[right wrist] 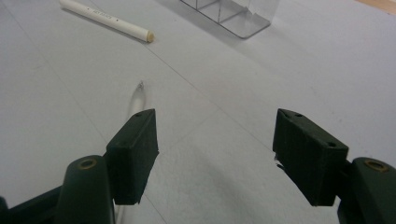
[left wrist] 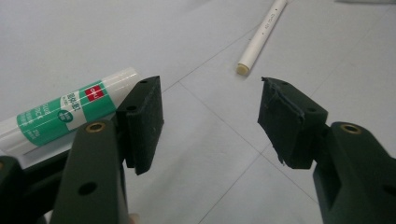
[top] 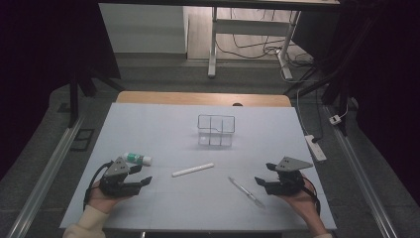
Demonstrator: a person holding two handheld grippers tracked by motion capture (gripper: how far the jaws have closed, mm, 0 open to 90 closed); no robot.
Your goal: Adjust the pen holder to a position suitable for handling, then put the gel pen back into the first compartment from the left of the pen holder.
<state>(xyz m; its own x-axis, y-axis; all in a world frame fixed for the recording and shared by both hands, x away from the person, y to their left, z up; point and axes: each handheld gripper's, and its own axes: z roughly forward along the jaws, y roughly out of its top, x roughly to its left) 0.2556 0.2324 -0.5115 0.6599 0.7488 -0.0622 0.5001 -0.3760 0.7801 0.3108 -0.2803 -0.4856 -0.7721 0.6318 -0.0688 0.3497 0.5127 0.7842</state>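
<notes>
A green-and-white glue stick (top: pixel 137 158) lies on the white mat, just beyond my left gripper (top: pixel 141 174). In the left gripper view the glue stick (left wrist: pixel 60 114) rests outside and behind the left jaw, and my left gripper (left wrist: pixel 210 123) stands open over bare mat. A white pen (top: pixel 192 169) lies mid-table, also ahead in the left gripper view (left wrist: pixel 261 35). A clear pen (top: pixel 246 192) lies left of my right gripper (top: pixel 264 173). My right gripper (right wrist: pixel 215 154) is open and empty, with the clear pen (right wrist: pixel 137 100) beyond its left jaw.
A clear compartmented organizer (top: pixel 215 130) stands upright at the middle back of the mat, its corner showing in the right gripper view (right wrist: pixel 229 11). The white pen (right wrist: pixel 107 19) lies far ahead there. A wooden table edge (top: pixel 203 97) runs behind the mat.
</notes>
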